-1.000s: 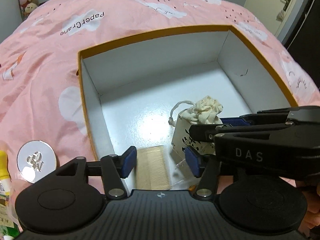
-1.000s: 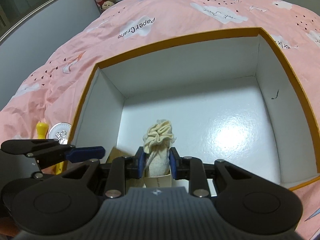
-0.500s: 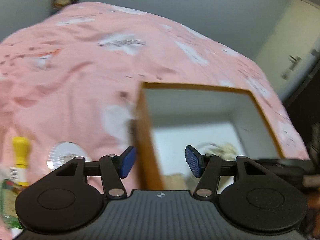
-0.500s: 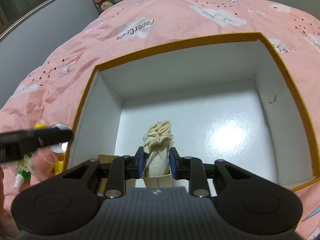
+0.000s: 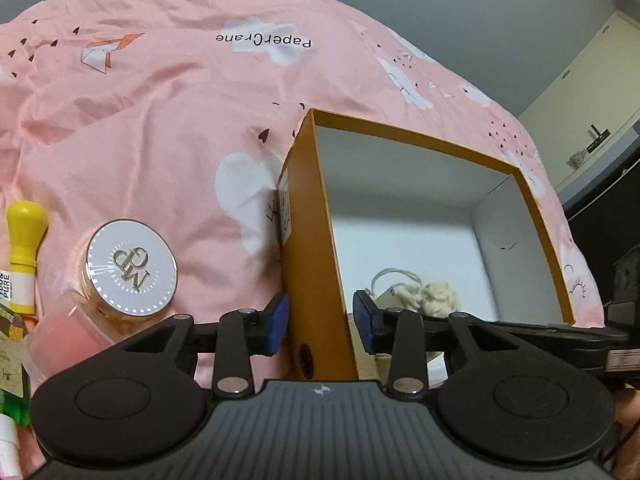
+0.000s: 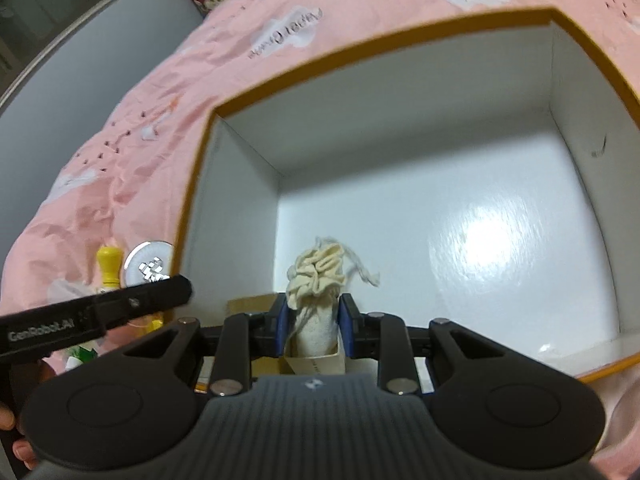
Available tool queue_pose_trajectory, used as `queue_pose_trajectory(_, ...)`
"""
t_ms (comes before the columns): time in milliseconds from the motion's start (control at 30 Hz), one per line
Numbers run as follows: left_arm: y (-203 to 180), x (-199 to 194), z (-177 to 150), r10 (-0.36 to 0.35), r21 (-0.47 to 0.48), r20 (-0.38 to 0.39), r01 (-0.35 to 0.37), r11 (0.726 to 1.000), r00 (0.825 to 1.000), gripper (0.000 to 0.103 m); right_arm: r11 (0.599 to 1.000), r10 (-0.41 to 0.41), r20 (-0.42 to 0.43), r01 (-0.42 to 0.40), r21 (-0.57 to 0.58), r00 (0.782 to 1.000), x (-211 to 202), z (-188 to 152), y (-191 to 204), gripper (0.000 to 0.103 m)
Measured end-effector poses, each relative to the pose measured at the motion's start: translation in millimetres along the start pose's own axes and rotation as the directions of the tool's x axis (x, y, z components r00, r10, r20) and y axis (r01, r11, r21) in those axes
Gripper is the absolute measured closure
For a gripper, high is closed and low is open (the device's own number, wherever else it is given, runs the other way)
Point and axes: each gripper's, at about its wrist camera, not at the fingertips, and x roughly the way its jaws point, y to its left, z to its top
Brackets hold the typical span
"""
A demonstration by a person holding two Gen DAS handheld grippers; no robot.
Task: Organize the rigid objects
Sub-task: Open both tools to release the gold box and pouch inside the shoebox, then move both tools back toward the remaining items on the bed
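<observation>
- Two grippers are working at an orange box (image 5: 308,248) lying on a pink bedspread (image 5: 168,120).
- Nearest in the right wrist view, the right gripper (image 6: 312,326) is clamping a cream drawstring pouch (image 6: 316,276), which is standing upright on the white box floor close to the near left corner.
- The left gripper (image 5: 320,316) is straddling the box's left wall, jaws having just been closing, pads apart and not pressing the cardboard.
- Just left of the box, a round silver-lidded compact (image 5: 130,274) is resting on the bedspread.
- Beyond it at the left edge, a yellow-capped bottle (image 5: 24,248) is lying.
</observation>
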Motion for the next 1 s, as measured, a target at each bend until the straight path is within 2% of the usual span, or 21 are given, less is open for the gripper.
queue_pose_trajectory(67,0.9,-1.5,-1.9,0.003,-0.001,0.007,-0.002,1.000,1.000,0.060,1.000,-0.026,-0.017,0.026,-0.009,1.000,4.6,0.0,0.3,0.078)
queue_pose_trajectory(167,-2.4,-5.1,-5.8,0.044,0.025,0.029,-0.045,0.999,0.999,0.060,0.997,-0.068,-0.027,0.067,-0.032,0.997,6.3,0.0,2.5,0.077)
queue_pose_trajectory(300,-5.5,-8.0,-8.9,0.049,0.051,0.037,-0.051,0.997,0.998,0.060,0.987,-0.139,-0.057,0.133,-0.095,0.989,10.7,-0.9,8.6,0.076)
queue_pose_trajectory(433,-4.9,-12.3,-10.7,0.048,0.051,0.044,-0.051,0.997,0.998,0.060,0.955,-0.243,-0.027,0.235,-0.179,0.970,8.1,-2.5,17.1,0.072)
queue_pose_trajectory(500,-4.9,-14.8,-11.5,0.044,0.052,0.051,-0.047,0.998,0.998,0.059,0.944,-0.271,-0.012,0.263,-0.200,0.963,4.8,-3.7,17.5,0.071)
queue_pose_trajectory(633,-4.6,-20.0,-13.2,0.032,0.045,0.065,-0.035,0.998,0.997,0.055,0.926,-0.304,0.013,0.299,-0.229,0.953,-2.5,-7.5,17.8,0.066)
queue_pose_trajectory(700,-4.5,-22.9,-13.7,0.034,0.043,0.075,-0.037,0.998,0.997,0.049,0.915,-0.325,0.040,0.325,-0.237,0.945,-8.6,-8.8,18.9,0.056)
queue_pose_trajectory(833,-5.5,-27.5,-13.8,0.038,0.046,0.088,-0.042,0.998,0.995,0.048,0.893,-0.356,0.086,0.366,-0.260,0.930,-17.2,-10.2,25.0,0.055)
queue_pose_trajectory(933,-7.8,-31.7,-15.1,0.043,0.063,0.102,-0.049,0.997,0.994,0.048,0.895,-0.342,0.113,0.360,-0.262,0.933,-26.9,-12.6,29.0,0.055)
queue_pose_trajectory(1000,-10.6,-35.7,-16.9,0.050,0.081,0.126,-0.060,0.995,0.991,0.047,0.901,-0.311,0.139,0.338,-0.271,0.940,-34.2,-14.7,35.1,0.049)
